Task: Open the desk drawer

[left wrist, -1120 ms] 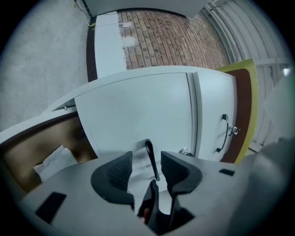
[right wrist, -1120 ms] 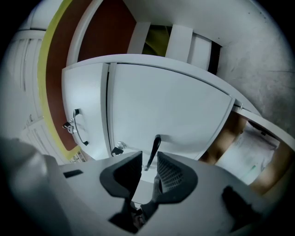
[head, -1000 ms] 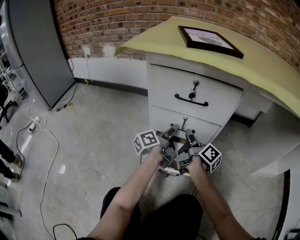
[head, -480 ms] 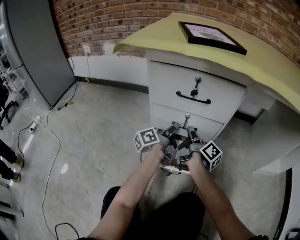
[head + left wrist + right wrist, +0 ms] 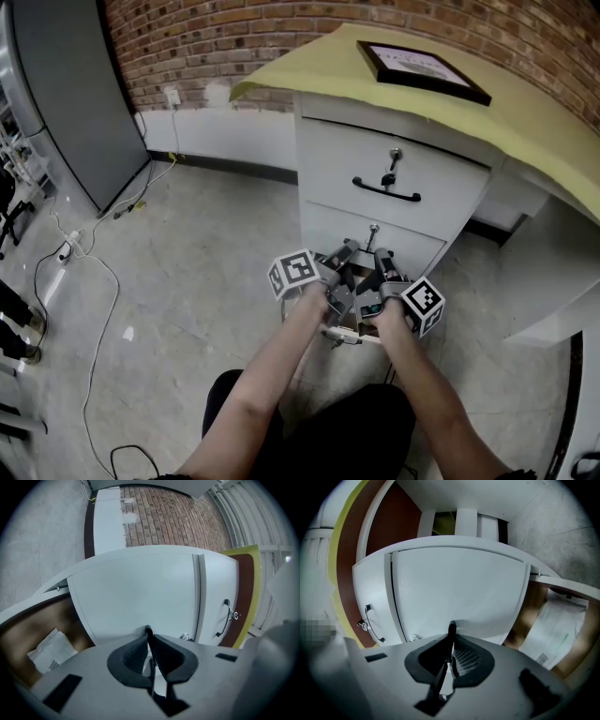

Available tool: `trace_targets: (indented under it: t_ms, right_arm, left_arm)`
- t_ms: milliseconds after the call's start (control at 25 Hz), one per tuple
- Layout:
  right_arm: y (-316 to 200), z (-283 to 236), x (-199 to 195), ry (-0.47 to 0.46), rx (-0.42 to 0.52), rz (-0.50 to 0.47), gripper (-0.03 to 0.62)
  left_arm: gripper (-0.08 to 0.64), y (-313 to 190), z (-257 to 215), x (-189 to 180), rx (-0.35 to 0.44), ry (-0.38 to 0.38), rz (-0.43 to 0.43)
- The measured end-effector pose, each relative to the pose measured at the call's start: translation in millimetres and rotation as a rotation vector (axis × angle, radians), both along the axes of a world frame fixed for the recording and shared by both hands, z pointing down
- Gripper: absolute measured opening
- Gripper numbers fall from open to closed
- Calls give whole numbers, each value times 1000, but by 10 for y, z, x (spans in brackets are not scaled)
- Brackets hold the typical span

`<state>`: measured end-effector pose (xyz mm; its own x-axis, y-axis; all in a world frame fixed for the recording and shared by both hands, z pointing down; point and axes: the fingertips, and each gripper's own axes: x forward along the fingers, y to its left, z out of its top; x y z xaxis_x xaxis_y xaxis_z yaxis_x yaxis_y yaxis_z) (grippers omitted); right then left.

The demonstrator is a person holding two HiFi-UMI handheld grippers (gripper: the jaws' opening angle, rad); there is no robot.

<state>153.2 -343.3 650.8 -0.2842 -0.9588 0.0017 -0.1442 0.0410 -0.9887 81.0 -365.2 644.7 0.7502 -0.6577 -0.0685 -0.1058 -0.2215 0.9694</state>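
The desk drawer (image 5: 328, 230) I work on is the white front directly below the upper drawer (image 5: 441, 202). It looks level with that one, so I judge it is not yet pulled out. The step in hand is the grasp. My left gripper (image 5: 345, 251) has just been closing its jaws, and now they stand narrow, with the drawer's thin black handle (image 5: 149, 631) pressed between the pads. My right gripper (image 5: 380, 256), just beside the left one, is clamped on the same bar. A small key (image 5: 373, 228) sticks out of the front just above the handle. Below the front a brown space with paper (image 5: 555, 634) shows. I think a lower drawer is open there, but I cannot say it surely.

The next move, in my opinion, calls for a straight, level pull away from the front with both grippers together, so the thin bar does not slip out.

One sheet carries a barcode (image 5: 542, 658), but its print is too small to read. The framed picture (image 5: 422, 67) on the desk top, above the front, has lines I cannot read. The cubes (image 5: 292, 274) on my grippers show only square patterns.
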Motion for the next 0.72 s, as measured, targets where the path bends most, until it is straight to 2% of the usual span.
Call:
trace_targets:
  t_ms: [720]
  right_arm:
    - [323,-4,-78,-11,1,12,37]
  left_arm:
    - [48,319,-5,-86,-7,-26,5]
